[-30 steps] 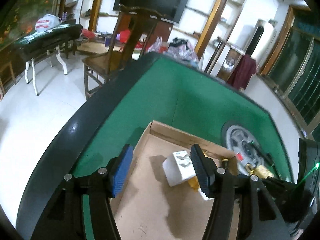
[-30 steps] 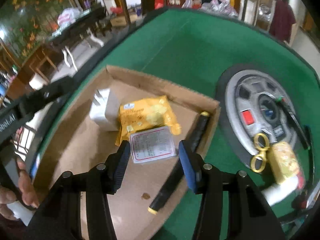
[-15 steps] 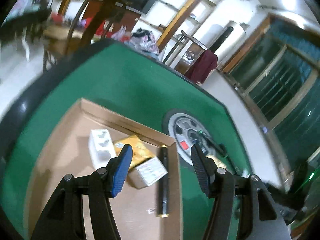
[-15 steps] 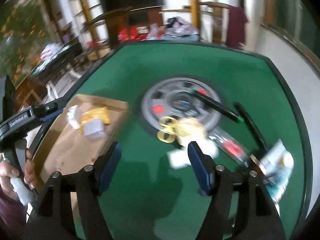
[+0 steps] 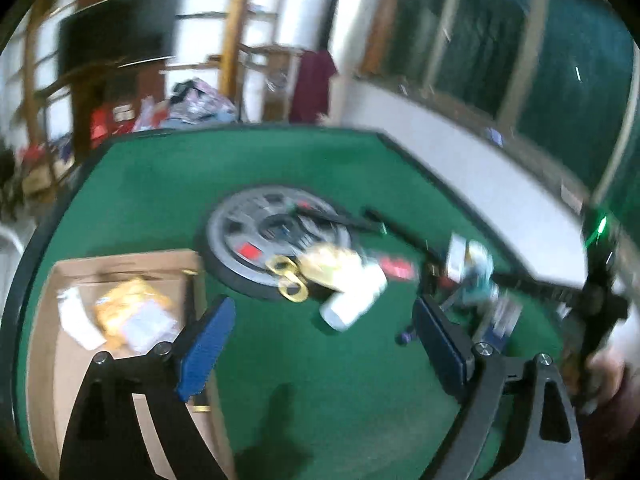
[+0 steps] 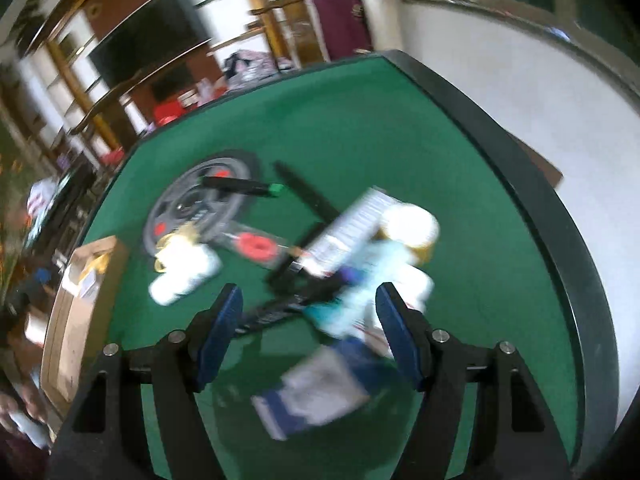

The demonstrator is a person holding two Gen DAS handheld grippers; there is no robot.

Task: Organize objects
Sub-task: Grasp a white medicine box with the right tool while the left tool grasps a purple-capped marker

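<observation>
Now both grippers hang over the green table (image 5: 328,380), the left gripper (image 5: 320,344) and right gripper (image 6: 308,334) with fingers apart, holding nothing. Blurred packets (image 6: 360,280) lie between the right fingers; the cardboard box (image 5: 44,360) holds a yellow packet (image 5: 128,304).

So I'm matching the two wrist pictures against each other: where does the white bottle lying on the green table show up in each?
Left wrist: the white bottle lies at centre, just right of the gold scissors.
Right wrist: the white bottle lies left of centre, below the grey disc.
Shared landmark: the grey disc beside it.
</observation>
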